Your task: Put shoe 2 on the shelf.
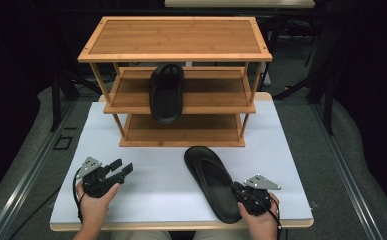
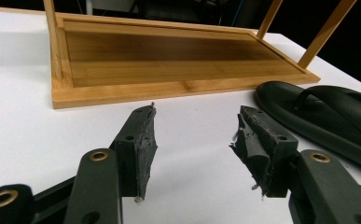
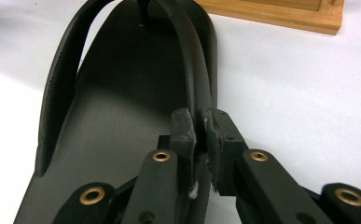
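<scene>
The right gripper [image 3: 200, 128] pinches the strap of the black sandal [image 1: 212, 182] near the table's [image 1: 146, 192] front edge. The left gripper [image 2: 194, 140] gapes empty near the front-left corner.

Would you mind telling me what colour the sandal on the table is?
The sandal is black, strap included; the high view shows it best.

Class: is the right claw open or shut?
Shut: the right claw pinches the strap of the black rubber flip-flop lying on the white table.
</scene>
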